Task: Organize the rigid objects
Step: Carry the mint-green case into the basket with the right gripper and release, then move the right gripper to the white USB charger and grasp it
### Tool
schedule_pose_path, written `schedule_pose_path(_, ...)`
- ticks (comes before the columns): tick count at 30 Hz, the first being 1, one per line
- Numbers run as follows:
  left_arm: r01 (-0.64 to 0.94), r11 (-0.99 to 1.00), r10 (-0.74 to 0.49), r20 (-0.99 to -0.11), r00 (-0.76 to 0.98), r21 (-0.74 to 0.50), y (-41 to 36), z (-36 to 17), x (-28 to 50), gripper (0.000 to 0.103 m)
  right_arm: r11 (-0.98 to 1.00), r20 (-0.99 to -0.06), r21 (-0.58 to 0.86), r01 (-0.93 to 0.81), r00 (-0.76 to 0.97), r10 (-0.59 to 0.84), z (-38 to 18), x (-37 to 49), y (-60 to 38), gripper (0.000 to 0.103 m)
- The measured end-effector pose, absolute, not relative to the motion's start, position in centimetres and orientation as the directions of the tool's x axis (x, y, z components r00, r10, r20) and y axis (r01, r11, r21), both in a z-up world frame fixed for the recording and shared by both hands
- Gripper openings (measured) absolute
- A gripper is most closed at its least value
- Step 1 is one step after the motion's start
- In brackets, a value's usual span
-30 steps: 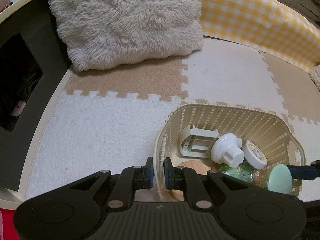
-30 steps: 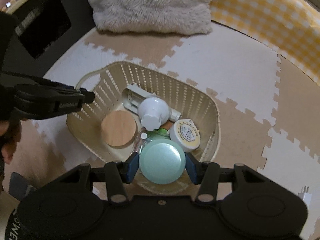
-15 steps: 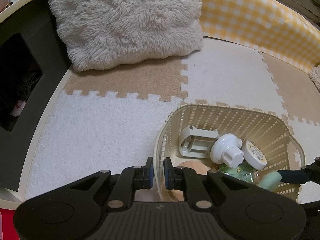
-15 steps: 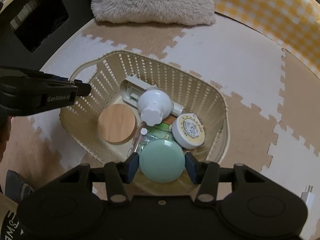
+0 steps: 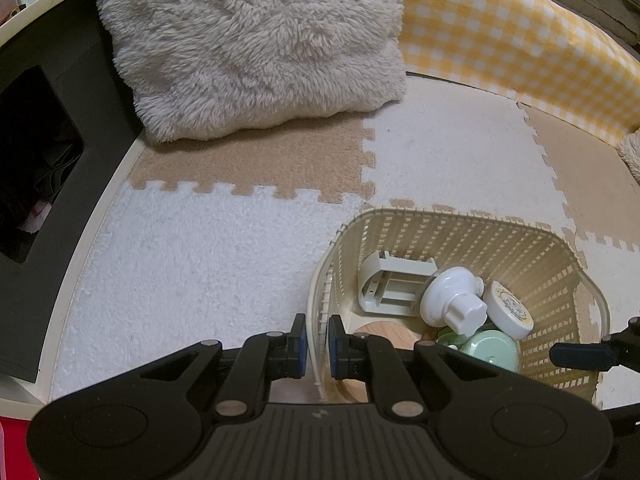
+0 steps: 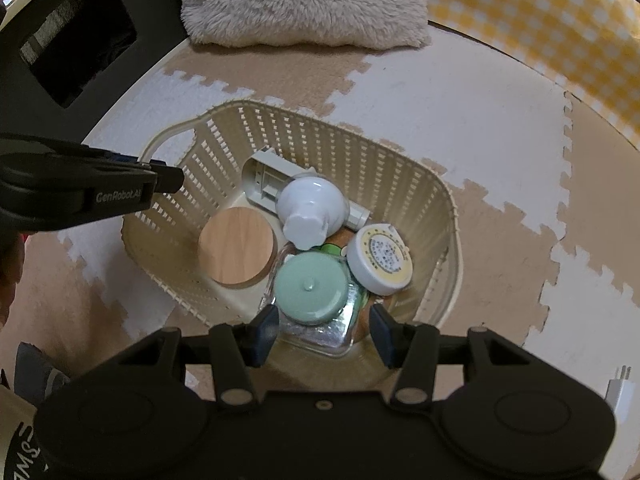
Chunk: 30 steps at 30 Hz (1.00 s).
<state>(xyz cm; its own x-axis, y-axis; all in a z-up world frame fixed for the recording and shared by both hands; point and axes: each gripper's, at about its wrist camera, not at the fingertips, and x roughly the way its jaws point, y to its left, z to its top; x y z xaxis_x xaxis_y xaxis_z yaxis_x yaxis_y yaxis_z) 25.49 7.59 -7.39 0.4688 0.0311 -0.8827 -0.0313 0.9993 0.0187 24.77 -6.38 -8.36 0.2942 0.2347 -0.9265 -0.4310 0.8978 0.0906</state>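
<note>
A cream slotted basket [image 6: 400, 168] [image 5: 460, 236] stands on the foam mat. In it lie a mint-green round lid [image 6: 312, 286] [image 5: 490, 346], a white knob-shaped piece [image 6: 310, 208] [image 5: 452, 300], a round white tin with a yellow label [image 6: 380, 260] [image 5: 508, 308], a wooden disc [image 6: 236, 246], a grey plastic bracket [image 6: 268, 178] [image 5: 392, 284] and a clear wrapped packet [image 6: 324, 330]. My left gripper [image 5: 317, 340] is shut on the basket's left rim. My right gripper [image 6: 324, 330] is open above the basket's near side, and the green lid lies free just beyond it.
A fluffy cream cushion [image 5: 256, 48] lies at the back. A yellow checked bumper [image 5: 520, 48] borders the mat on the right. A dark cabinet [image 5: 36, 120] stands on the left. A white plug [image 6: 618, 384] lies on the mat at the far right.
My right gripper opened and let go of the mint-green lid, which now rests in the basket on the other things. The left gripper kept its hold on the rim.
</note>
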Motion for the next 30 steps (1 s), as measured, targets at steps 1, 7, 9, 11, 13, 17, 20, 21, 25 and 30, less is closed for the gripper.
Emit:
schedule_pose_path(1, -0.031, 0.999, 0.031, -0.883, 0.469, 0.019, 7.6, -7.4, 25.5, 0.011, 0.898, -0.926, 0.092, -0.43, 0.294, 0.236, -8.4, 24.8, -6.4, 0.051)
schedule_pose_path(7, -0.031, 0.999, 0.031, -0.883, 0.469, 0.019, 7.6, -7.4, 25.5, 0.011, 0.898, -0.925, 0.1, -0.428, 0.294, 0.243, -8.3, 24.7, -6.5, 0.051)
schedule_pose_path(9, -0.031, 0.999, 0.031, -0.883, 0.469, 0.019, 7.6, -7.4, 25.5, 0.011, 0.899, -0.924, 0.102, -0.427, 0.294, 0.245, -8.3, 24.7, -6.6, 0.051)
schedule_pose_path(11, -0.031, 0.999, 0.031, -0.883, 0.469, 0.019, 7.6, -7.4, 25.5, 0.011, 0.899, -0.923, 0.104, -0.425, 0.296, 0.247, -8.2, 24.6, -6.6, 0.051)
schedule_pose_path(13, -0.032, 0.999, 0.032, -0.883, 0.469, 0.019, 7.6, -7.4, 25.5, 0.011, 0.9, -0.92, 0.105, -0.424, 0.301, 0.249, -8.0, 24.5, -6.6, 0.052)
schedule_pose_path(17, -0.031, 0.999, 0.032, -0.883, 0.469, 0.02, 7.6, -7.4, 25.5, 0.011, 0.897, -0.911, 0.091, -0.433, 0.326, 0.251, -7.3, 23.9, -6.8, 0.053)
schedule_pose_path(20, -0.031, 0.999, 0.032, -0.883, 0.469, 0.02, 7.6, -7.4, 25.5, 0.011, 0.894, -0.895, 0.105, -0.435, 0.351, 0.276, -6.5, 23.5, -7.4, 0.054)
schedule_pose_path(21, -0.031, 0.999, 0.032, -0.883, 0.469, 0.02, 7.6, -7.4, 25.5, 0.011, 0.893, -0.887, 0.119, -0.433, 0.358, 0.292, -6.2, 23.5, -7.6, 0.055)
schedule_pose_path(25, -0.031, 0.999, 0.032, -0.883, 0.469, 0.02, 7.6, -7.4, 25.5, 0.011, 0.89, -0.849, 0.15, -0.431, 0.405, 0.339, -4.2, 23.0, -8.5, 0.058)
schedule_pose_path(30, -0.032, 0.999, 0.032, -0.883, 0.469, 0.019, 7.6, -7.4, 25.5, 0.011, 0.889, -0.793, 0.168, -0.425, 0.477, 0.378, -1.4, 22.2, -10.0, 0.069)
